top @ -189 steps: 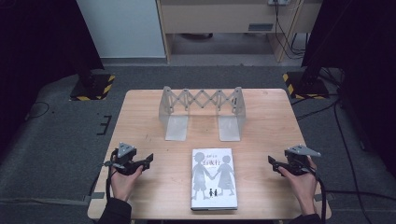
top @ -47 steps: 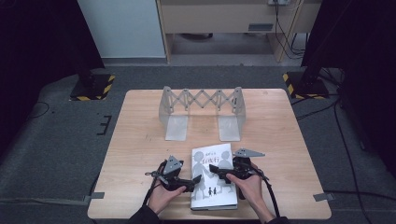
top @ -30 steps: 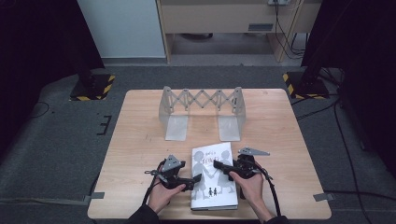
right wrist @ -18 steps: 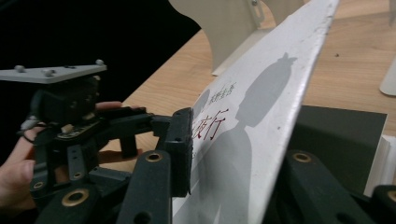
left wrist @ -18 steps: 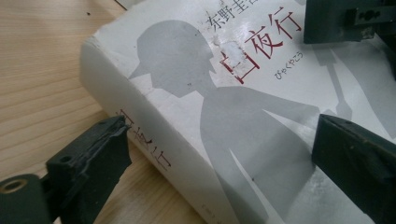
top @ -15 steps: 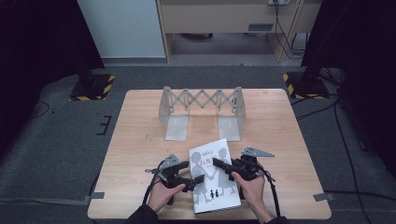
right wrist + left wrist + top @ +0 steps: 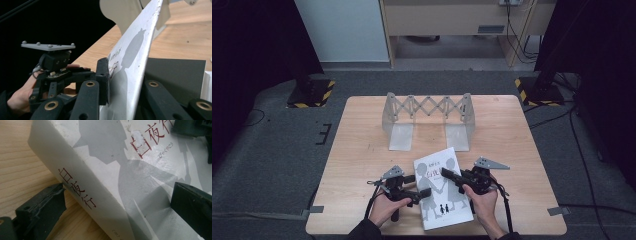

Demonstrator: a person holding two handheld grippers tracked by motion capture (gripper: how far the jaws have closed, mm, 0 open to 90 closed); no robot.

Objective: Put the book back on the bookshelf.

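The white paperback book (image 7: 443,186) is found on the worktop (image 7: 362,150), just in front of the folding metal rack (image 7: 428,120). Its front cover is clamped by the right gripper (image 7: 451,176), whose jaws have just been closing; the left gripper (image 7: 424,194) jaws are spread wide astride the spine.

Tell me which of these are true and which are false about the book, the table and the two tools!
1. The white paperback book with grey figures lies on the light wooden table. True.
2. The right tool pinches the book's front cover. True: its jaws have just been closing on the cover, which the right gripper view shows lifted.
3. The left tool is shut tight. False: its jaws stand wide, one on each side of the book's spine edge.
4. The grey metal folding rack stands on top of the book. False: it stands apart, farther back on the table.
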